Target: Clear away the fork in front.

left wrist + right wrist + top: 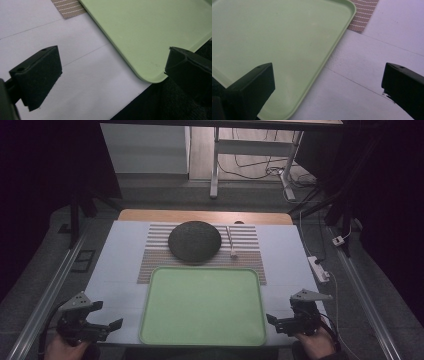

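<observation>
Tray [202, 305], green, is located lower centre of high view, nothing on it. L gripper [107, 317] and R gripper [274, 321] are held beside its near corners, jaws wide apart, nothing gripped. Step judged: pre-approach; rim grasp probably required next.

No readable text, label or number shows on anything.

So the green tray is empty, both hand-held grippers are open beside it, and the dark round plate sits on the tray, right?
Not quite: the high view shows the dark round plate on the striped mat behind the green tray, not on it. The rest holds.
</observation>
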The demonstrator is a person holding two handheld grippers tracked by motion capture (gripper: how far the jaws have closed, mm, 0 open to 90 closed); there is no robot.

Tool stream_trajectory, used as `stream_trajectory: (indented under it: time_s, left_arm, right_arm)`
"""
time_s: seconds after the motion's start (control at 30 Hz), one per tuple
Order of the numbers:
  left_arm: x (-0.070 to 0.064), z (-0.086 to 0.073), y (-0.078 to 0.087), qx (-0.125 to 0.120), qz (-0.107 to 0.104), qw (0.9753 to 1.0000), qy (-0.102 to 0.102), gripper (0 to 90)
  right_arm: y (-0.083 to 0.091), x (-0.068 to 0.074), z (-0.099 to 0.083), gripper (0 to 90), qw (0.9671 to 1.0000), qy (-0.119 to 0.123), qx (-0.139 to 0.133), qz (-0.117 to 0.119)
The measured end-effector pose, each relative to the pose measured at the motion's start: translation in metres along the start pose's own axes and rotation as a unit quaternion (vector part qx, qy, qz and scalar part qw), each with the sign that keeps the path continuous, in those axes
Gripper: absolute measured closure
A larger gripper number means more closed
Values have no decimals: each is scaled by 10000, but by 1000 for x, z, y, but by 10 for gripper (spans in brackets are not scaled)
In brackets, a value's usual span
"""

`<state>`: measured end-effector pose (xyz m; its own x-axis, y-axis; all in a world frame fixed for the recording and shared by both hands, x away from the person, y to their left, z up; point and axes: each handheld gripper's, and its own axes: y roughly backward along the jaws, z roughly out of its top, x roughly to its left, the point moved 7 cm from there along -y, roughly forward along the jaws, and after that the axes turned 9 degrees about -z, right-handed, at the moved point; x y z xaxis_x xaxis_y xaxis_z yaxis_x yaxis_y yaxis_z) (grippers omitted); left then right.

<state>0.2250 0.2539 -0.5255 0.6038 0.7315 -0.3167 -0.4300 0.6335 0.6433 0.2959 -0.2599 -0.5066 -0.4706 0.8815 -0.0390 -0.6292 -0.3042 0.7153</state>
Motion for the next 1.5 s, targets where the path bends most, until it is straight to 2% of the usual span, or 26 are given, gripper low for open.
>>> stream_trajectory:
  time_s: [0.3,0.4,0.57,0.63,0.7,0.73,0.77,0.97,1.07,1.13,1.17,1.33,1.37,1.47,1.5]
  left_arm:
    - [0,0,1,-33,12,10000,-1,7]
    - [0,0,1,-31,21,10000,-6,7]
    - [0,0,1,-34,25,10000,-12,4]
    - [0,0,1,-32,24,10000,-19,4]
    - [0,0,1,-34,20,10000,-28,4]
    - [0,0,1,-32,20,10000,-33,4]
    - [-1,0,0,-29,21,10000,-37,4]
    - [-1,0,0,-23,26,10000,-39,4]
    - [-1,0,0,-18,31,10000,-42,3]
    - [-1,0,0,-17,28,10000,-39,4]
    - [0,0,0,-18,28,10000,-35,4]
    - [0,1,0,-5,30,10000,-31,4]
    - [0,1,0,-6,30,10000,-30,4]
    - [0,1,0,-12,21,10000,-15,4]
    - [0,1,0,-8,18,10000,-14,4]
  right_arm:
    - [0,0,1,0,10000,10,-19,-41]
    - [0,3,3,0,9999,-23,-23,118]
    - [-2,6,5,0,9998,170,-31,141]
    - [-4,7,6,0,9994,111,97,320]
    - [-7,7,6,0,9980,-104,242,573]
    - [-7,7,6,0,9980,-104,242,573]
    - [-10,6,7,0,9966,-283,318,711]
    - [-13,0,13,0,9984,-155,330,443]
    - [-15,0,18,0,9986,-200,240,424]
    - [-16,-1,19,0,9988,-178,231,405]
    - [-17,-2,22,0,9993,-110,194,304]
    - [-20,-1,28,0,9994,-96,186,272]
    - [-22,-1,29,0,9996,-6,177,197]
    - [-24,1,30,0,9995,78,219,208]
    - [-27,4,32,0,9990,246,227,279]
